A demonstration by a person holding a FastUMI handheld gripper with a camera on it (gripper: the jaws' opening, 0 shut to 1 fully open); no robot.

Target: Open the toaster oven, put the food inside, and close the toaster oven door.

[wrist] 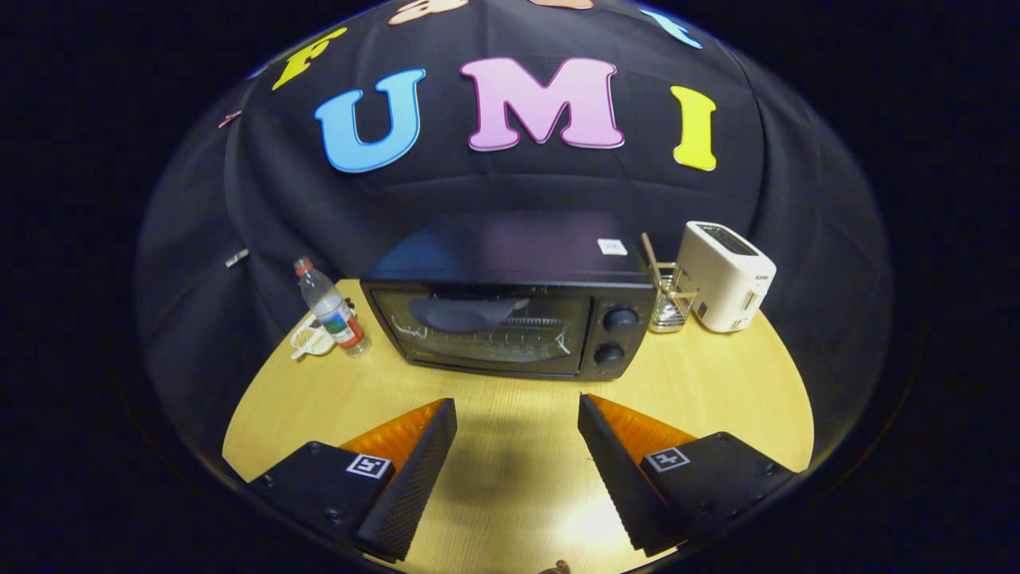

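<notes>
Straight ahead of the gripper [518, 446], beyond its two fingers and centred on the gap between them, sits the toaster oven [514, 315]. Its glass door [482, 331] faces the gripper and is shut; the long axis of the oven runs crosswise to the line of the fingers. A dark handle [466, 313] runs along the top of the door, slightly to the left of the gripper's centre line. Two knobs [617, 335] stand on the panel to the door's right.

Gripper state: fingers spread wide, nothing between them, bare surface [518, 478] showing through the gap.

Food: a small pale item on a dish [311, 339] lies at the oven's left, just beside a water bottle [335, 311]; too small to say what it is. Through the glass I cannot tell whether anything lies inside.

Judgement: a shut door fits either the stage ahead of opening or the stage after closing; the pale item outside leans toward the former, not conclusively.

Surface: pale wood, round-edged, open stretch between fingers and oven. Right of the oven: a glass jar [669, 307] with sticks, then a white toaster [725, 279]. Room for approach looks ample.
</notes>
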